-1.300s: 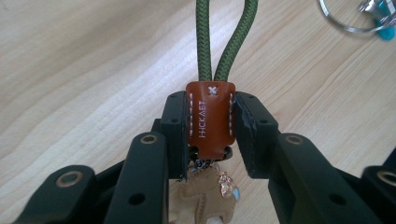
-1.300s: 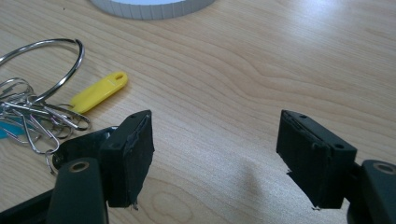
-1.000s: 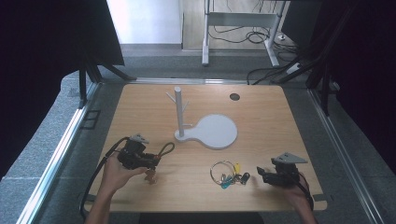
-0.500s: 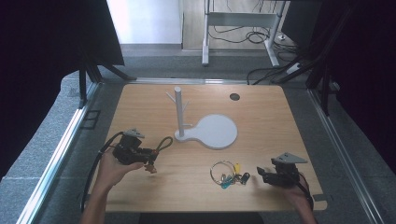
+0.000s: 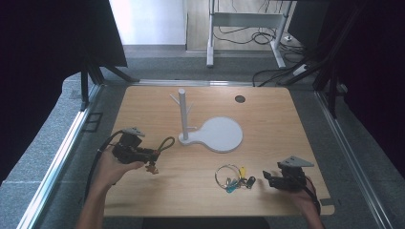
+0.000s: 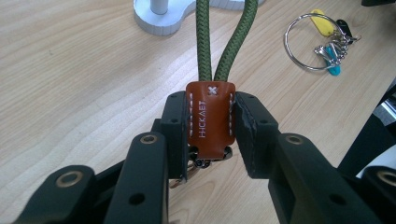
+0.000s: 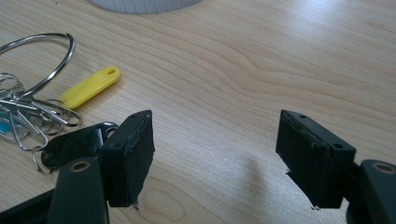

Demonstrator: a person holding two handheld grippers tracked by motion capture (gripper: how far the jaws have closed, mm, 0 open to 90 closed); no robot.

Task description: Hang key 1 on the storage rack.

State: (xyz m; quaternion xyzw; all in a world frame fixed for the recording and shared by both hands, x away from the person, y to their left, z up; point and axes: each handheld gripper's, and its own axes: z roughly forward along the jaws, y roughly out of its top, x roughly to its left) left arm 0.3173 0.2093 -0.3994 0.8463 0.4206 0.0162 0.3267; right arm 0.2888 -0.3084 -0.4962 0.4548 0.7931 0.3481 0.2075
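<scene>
My left gripper (image 5: pixel 152 155) (image 6: pixel 211 100) is shut on the brown leather tag (image 6: pixel 210 119) of a keychain and holds it just above the table's left front. The keychain's green rope loop (image 5: pixel 166 142) (image 6: pixel 224 42) points toward the white peg stand (image 5: pixel 183 114). A small metal clasp (image 5: pixel 152 168) dangles under the tag. My right gripper (image 5: pixel 265 179) (image 7: pixel 215 154) rests open at the front right, with bare wood between its pads. Just left of it lies a key ring (image 5: pixel 233 177) (image 7: pixel 42 107) with yellow, blue and black tags.
The stand's round white base (image 5: pixel 220 135) (image 6: pixel 161 21) sits mid-table. A small dark hole (image 5: pixel 239 98) marks the far right of the wooden tabletop (image 5: pixel 267 124). Metal rails run along both sides of the table.
My left gripper has risen a little and shifted left, carrying the keychain with it. The right gripper and the key ring have stayed put.
</scene>
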